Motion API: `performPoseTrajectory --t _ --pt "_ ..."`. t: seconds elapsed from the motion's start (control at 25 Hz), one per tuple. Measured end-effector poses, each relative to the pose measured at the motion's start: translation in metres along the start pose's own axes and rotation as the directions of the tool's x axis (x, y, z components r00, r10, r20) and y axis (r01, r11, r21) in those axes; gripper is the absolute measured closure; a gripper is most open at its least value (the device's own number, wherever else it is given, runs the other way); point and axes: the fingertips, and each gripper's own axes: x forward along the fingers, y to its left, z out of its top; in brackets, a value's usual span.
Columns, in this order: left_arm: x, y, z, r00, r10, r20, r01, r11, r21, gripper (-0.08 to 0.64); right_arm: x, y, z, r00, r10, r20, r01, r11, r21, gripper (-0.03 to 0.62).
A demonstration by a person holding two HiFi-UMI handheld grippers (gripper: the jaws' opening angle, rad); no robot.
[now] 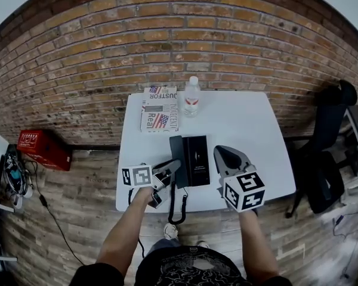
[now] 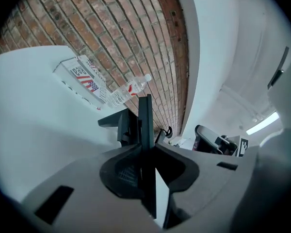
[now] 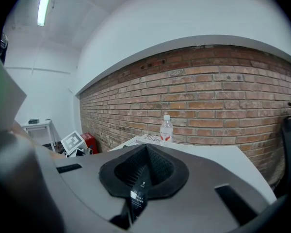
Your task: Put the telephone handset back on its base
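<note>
The black telephone base (image 1: 194, 159) lies near the front edge of the white table (image 1: 238, 124). My left gripper (image 1: 170, 170) is at the base's left side, shut on the dark handset (image 1: 166, 173). In the left gripper view the handset (image 2: 145, 123) shows as a thin dark slab clamped between the jaws of the left gripper (image 2: 148, 149), with the base (image 2: 122, 126) just ahead. A coiled black cord (image 1: 173, 204) hangs over the table's front edge. My right gripper (image 1: 221, 152) hovers to the right of the base, shut and empty; the right gripper (image 3: 145, 149) looks toward the brick wall.
A water bottle (image 1: 191, 97) and a flag-printed book (image 1: 159, 109) stand at the table's back. A red box (image 1: 45, 149) sits on the floor at the left, and a black chair (image 1: 328, 154) stands to the right of the table.
</note>
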Motion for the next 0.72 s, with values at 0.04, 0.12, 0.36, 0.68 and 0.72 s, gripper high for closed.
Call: performPoseTrajectory --t 0.04,0.12,0.36,0.68,0.72 --pt "0.001 0.002 -0.001 1.000 -0.013 -0.007 0.013 1.000 -0.012 0.482 0.002 0.000 -0.001 1.000 -0.002 -0.002 0.002 1.000 0.000 0.592" --pt "0.004 0.006 -0.002 0.999 -0.029 -0.024 0.028 0.999 -0.031 0.482 0.005 -0.001 -0.003 1.000 -0.004 -0.007 0.004 1.000 -0.001 0.592" --pt "0.013 0.012 -0.004 0.996 -0.076 -0.050 0.073 0.995 -0.061 0.482 0.010 -0.009 -0.008 1.000 -0.018 -0.024 0.018 1.000 0.002 0.592" --pt "0.021 0.014 -0.008 0.985 -0.141 -0.094 0.133 0.987 -0.092 0.482 0.015 -0.012 -0.011 0.999 -0.023 -0.039 0.023 1.000 -0.001 0.592" --pt "0.021 0.014 -0.008 0.984 -0.146 -0.098 0.137 0.986 -0.093 0.482 0.015 -0.013 -0.011 0.999 -0.024 -0.039 0.024 1.000 -0.001 0.592"
